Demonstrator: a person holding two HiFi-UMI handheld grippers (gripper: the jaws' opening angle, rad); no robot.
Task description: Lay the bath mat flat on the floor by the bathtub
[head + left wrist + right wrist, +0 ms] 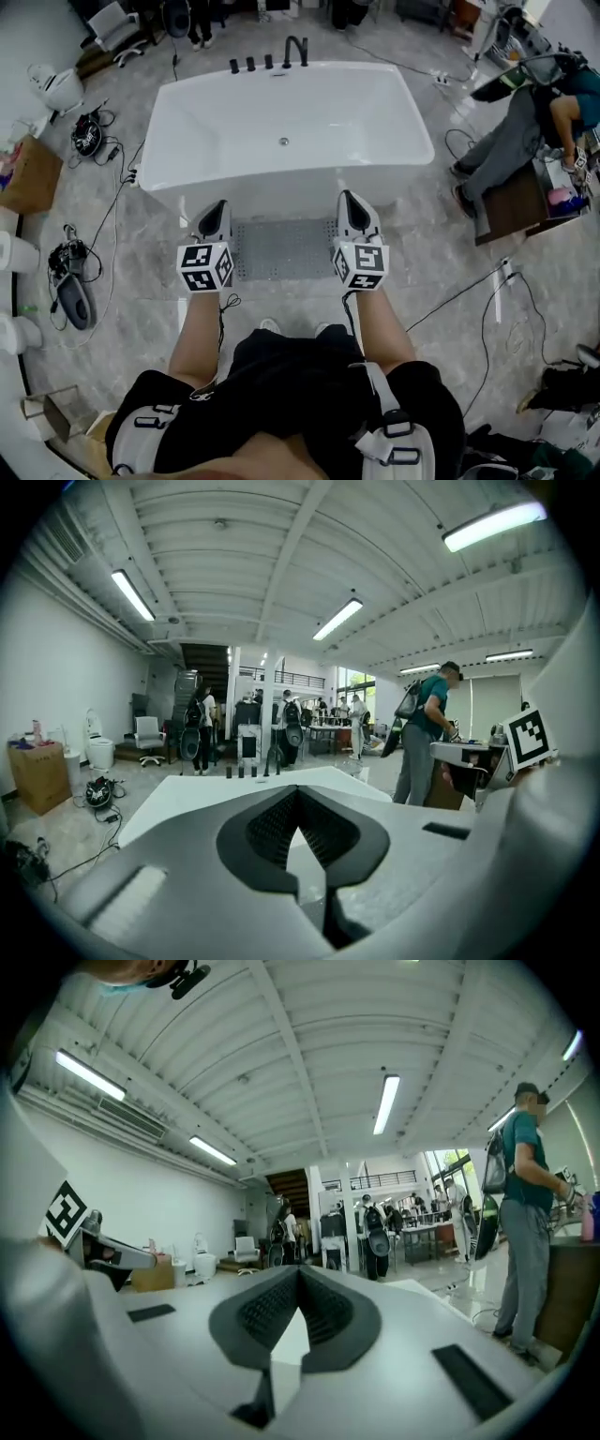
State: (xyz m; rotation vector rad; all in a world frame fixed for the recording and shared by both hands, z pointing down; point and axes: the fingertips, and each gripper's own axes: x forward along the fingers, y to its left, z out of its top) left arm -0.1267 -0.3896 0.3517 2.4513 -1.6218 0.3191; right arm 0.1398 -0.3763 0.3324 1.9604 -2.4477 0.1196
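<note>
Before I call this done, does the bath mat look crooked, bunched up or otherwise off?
Nothing stands out. The bath mat lies flat on the floor, its long edge parallel to the side of the bathtub, with no folds showing.

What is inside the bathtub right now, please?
Inside the bathtub only the drain shows; the rest of the basin looks bare. The near inner wall is hidden behind the tub's own rim.

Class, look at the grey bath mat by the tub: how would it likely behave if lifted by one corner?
The bath mat lies thin and flat against the floor, so it would probably droop, not stay stiff. Its dotted surface suggests rubber, so pushing may drag rather than slide it.
</note>
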